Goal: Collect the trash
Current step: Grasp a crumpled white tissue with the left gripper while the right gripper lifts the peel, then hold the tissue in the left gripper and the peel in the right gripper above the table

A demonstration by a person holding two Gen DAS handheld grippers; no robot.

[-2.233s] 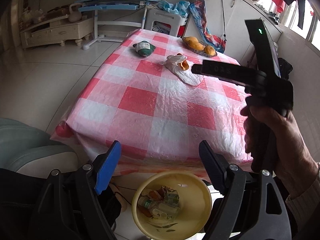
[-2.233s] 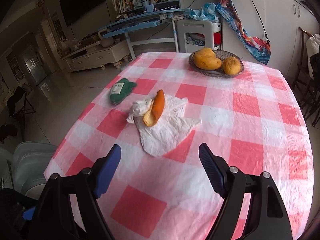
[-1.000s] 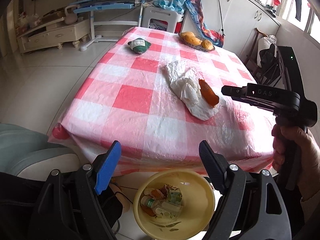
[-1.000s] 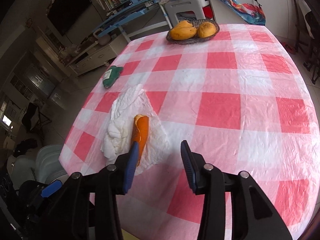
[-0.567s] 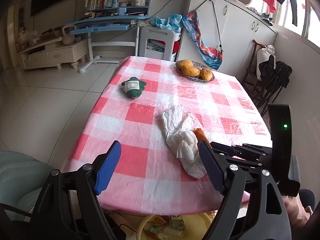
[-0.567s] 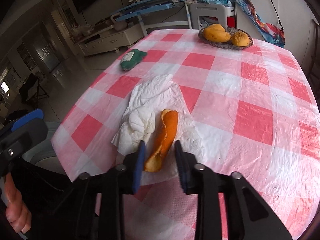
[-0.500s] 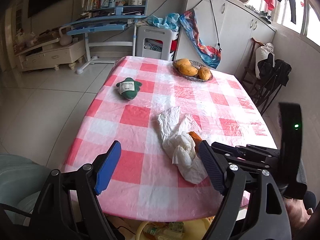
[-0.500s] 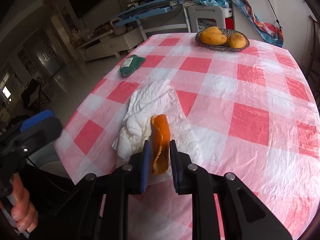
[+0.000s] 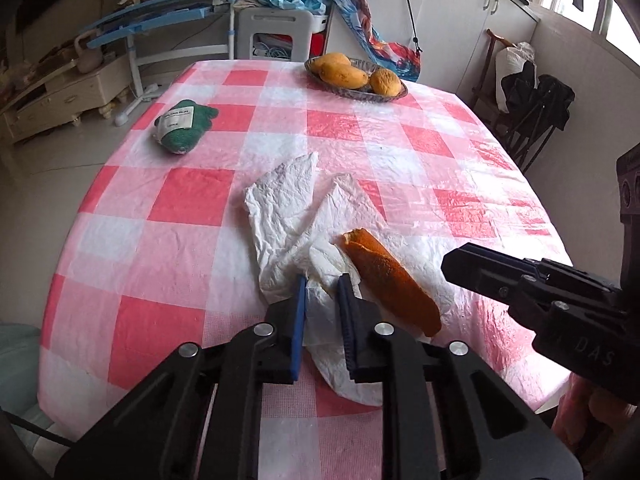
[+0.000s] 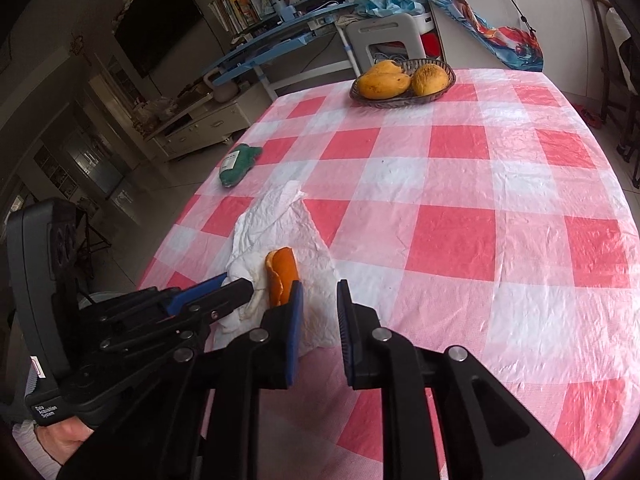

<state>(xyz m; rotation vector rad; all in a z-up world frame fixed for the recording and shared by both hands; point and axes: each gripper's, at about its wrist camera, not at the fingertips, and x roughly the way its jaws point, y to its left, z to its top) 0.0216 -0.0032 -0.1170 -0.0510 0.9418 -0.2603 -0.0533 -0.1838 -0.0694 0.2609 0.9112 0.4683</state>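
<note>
Item: crumpled white paper towel [image 9: 288, 216], lower centre of the left wrist view, lying on the checked tabletop [image 9: 192, 200] near its front edge. Thin, soft, very light; it will bunch and drape when lifted, so a pinch on a thick fold holds better than one on a single edge.

Item: orange peel [image 9: 390, 280], resting on the towel's right part. Curved, fairly stiff, probably a little slick on its inner face; best taken across its narrow width.

Left gripper [image 9: 322, 320]: fingers have just been closing and now stand clenched on a raised fold of the towel at the near side.

Right gripper [image 10: 318, 320]: fingers have just parted slightly and stand narrow. The peel's near end sits against or behind the left finger, not plainly between the two; whether anything is pinched cannot be told from this angle.

Unrelated: green packet [image 9: 182, 126], upper left; fruit basket [image 9: 356, 80], top centre.

Hidden: the towel's near edge under the gripper bodies; the peel's underside; any bin, out of frame.
</note>
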